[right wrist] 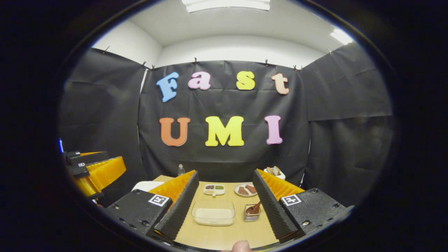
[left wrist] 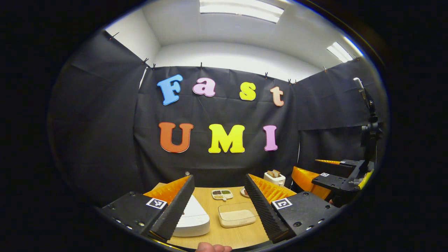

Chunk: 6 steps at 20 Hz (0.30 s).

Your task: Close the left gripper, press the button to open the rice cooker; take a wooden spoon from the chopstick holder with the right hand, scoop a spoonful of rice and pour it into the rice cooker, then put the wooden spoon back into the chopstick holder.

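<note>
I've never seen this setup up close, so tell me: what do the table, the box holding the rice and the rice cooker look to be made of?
The table looks like pale wood or wood-look laminate: matte, with faint grain. The rice box seems clear plastic, possibly glass; the white rice shows through its walls. The rice cooker appears smooth, glossy white plastic, judging by its soft sheen.

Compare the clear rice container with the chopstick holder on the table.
The rice container is clear, wide and shallow, with a flat layer of pale rice; the chopstick holder is small, narrow and metallic-looking. The rice container has nothing sticking out of it; the chopstick holder has a wooden spoon leaning out. Both stand on the wooden table, side by side.
</note>
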### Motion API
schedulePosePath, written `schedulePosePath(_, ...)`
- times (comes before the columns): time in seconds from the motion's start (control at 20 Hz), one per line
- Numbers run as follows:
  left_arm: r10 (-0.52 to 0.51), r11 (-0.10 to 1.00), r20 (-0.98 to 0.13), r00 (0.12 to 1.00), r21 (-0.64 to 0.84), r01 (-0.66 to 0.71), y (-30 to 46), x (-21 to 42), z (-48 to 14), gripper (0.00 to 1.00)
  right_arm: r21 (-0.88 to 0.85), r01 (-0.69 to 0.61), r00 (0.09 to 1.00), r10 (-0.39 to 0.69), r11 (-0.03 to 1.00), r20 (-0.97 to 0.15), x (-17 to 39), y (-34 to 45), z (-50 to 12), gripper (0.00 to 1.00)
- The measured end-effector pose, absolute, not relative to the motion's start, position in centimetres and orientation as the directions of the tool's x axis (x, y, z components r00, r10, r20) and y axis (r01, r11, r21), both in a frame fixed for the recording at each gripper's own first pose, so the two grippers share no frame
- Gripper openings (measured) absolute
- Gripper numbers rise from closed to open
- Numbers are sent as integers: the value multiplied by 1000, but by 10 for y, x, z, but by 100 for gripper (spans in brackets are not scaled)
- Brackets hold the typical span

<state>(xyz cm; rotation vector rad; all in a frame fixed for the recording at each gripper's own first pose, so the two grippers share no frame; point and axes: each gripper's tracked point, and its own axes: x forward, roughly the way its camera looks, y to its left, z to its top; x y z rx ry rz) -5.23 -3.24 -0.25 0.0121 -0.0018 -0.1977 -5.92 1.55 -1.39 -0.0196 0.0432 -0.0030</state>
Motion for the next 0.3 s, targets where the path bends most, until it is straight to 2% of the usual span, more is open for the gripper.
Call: schedulePosePath(0.3,-197,980,-9,980,1,197,-31,-51,-3,94,-15,-19,998,18,1000,-60,-54,23,-18,99)
